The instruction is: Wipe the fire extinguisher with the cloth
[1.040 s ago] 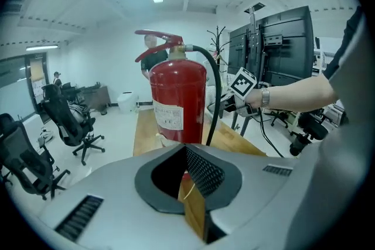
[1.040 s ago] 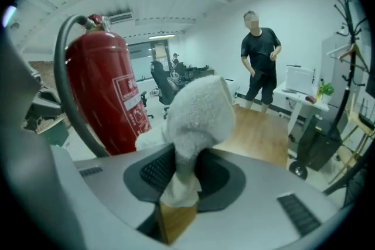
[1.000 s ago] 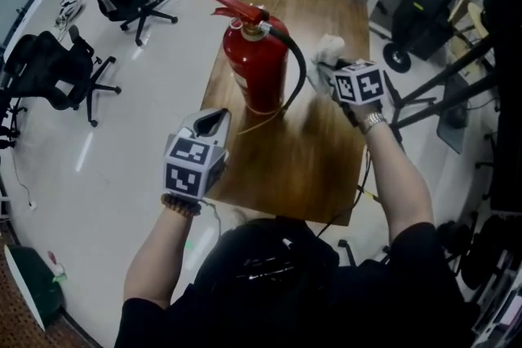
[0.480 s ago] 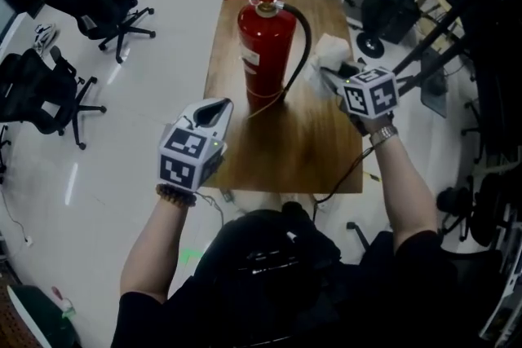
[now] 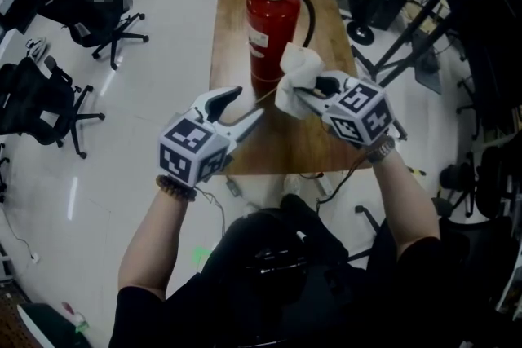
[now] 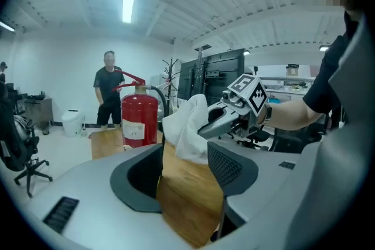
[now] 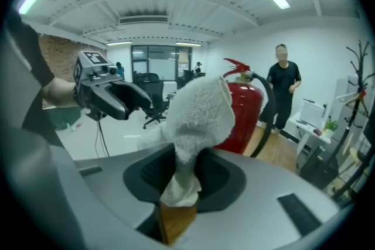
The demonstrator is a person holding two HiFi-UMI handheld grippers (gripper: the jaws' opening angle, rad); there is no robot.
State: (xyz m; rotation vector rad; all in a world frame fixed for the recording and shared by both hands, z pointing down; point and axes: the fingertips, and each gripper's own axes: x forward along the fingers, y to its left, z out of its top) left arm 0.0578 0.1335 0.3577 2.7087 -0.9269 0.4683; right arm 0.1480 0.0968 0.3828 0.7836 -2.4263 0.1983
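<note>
The red fire extinguisher [image 5: 272,28] with its black hose stands upright at the far end of the wooden table [image 5: 232,28]. My right gripper [image 5: 303,91] is shut on a white cloth [image 5: 295,76], which it holds up in front of the extinguisher. In the right gripper view the cloth [image 7: 198,117] bulges out of the jaws, with the extinguisher [image 7: 245,120] behind it. My left gripper [image 5: 240,112] hovers just left of the cloth; its jaws have just been opening and hold nothing. From the left gripper view the cloth [image 6: 186,126] hangs ahead of the open jaws.
A person [image 6: 107,96] stands beyond the table's far end. Black office chairs [image 5: 49,98] stand on the floor to the left. Black stands and desks [image 5: 424,20] crowd the right side. A cable [image 5: 330,187] hangs off the table's near edge.
The right gripper carried the cloth left and toward me, from beside the extinguisher to in front of it. The left gripper rose toward the cloth and its jaws went from shut to open.
</note>
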